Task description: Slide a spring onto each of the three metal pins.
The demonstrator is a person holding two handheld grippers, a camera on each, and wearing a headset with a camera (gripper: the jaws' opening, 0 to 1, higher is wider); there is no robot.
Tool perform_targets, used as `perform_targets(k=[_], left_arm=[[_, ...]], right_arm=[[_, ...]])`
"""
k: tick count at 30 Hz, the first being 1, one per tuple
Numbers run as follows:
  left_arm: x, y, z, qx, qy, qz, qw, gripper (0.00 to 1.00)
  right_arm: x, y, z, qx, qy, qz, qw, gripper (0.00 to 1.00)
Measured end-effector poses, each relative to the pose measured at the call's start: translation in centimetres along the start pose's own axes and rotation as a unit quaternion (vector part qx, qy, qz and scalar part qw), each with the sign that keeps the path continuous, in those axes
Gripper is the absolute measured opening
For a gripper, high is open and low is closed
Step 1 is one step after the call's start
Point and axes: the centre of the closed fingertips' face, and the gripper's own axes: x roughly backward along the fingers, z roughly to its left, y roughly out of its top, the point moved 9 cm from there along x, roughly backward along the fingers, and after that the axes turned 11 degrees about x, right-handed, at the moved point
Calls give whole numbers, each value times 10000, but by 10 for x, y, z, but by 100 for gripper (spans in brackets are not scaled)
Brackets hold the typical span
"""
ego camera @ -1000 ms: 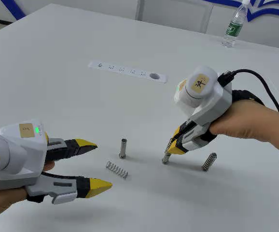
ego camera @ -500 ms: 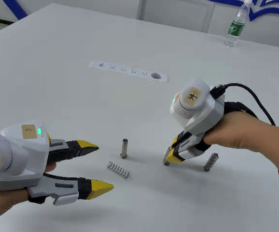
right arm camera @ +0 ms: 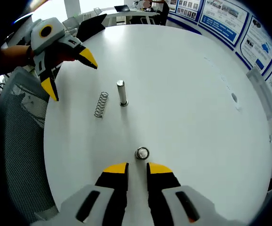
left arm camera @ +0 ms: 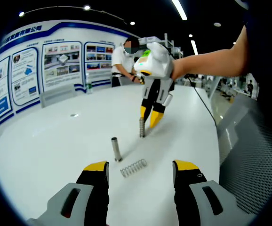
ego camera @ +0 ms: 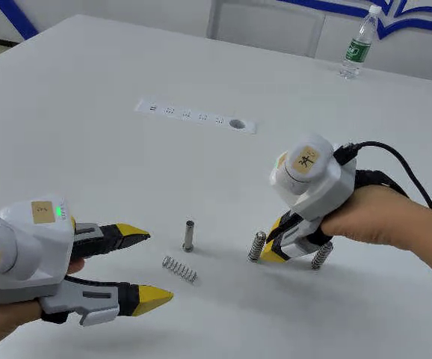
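Note:
Three pins stand on the white table (ego camera: 89, 149). The left one is a bare metal pin (ego camera: 188, 235) (left arm camera: 116, 149) (right arm camera: 122, 92). A loose spring (ego camera: 179, 269) (left arm camera: 133, 167) (right arm camera: 100, 104) lies flat just in front of it. The middle pin (ego camera: 257, 245) (left arm camera: 141, 127) (right arm camera: 141, 153) wears a spring. My right gripper (ego camera: 274, 253) (right arm camera: 137, 168) rests right beside it, jaws a narrow gap apart and holding nothing. A third spring-clad pin (ego camera: 321, 255) stands partly behind that gripper. My left gripper (ego camera: 150, 265) (left arm camera: 140, 165) hovers wide open, left of the loose spring.
A white power strip (ego camera: 196, 116) lies flush in the table further back, and a water bottle (ego camera: 354, 46) stands at the far edge. A black cable (ego camera: 410, 179) trails from the right gripper. A person (left arm camera: 122, 61) stands beyond the table.
The right gripper has come down along the middle pin, and the spring now sits low on it. Its tips have come off the spring. The left gripper has kept still.

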Motion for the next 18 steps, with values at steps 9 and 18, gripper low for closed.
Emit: perform_targets(k=[9,18], left_arm=[[-1,0,0,-34,-16,26,10000,55],[-1,0,1,-43,-3,38,10000,55]], right_arm=[[12,10,32,47,187,-232,9995,17],[-1,44,49,194,278,-647,9973,16]])
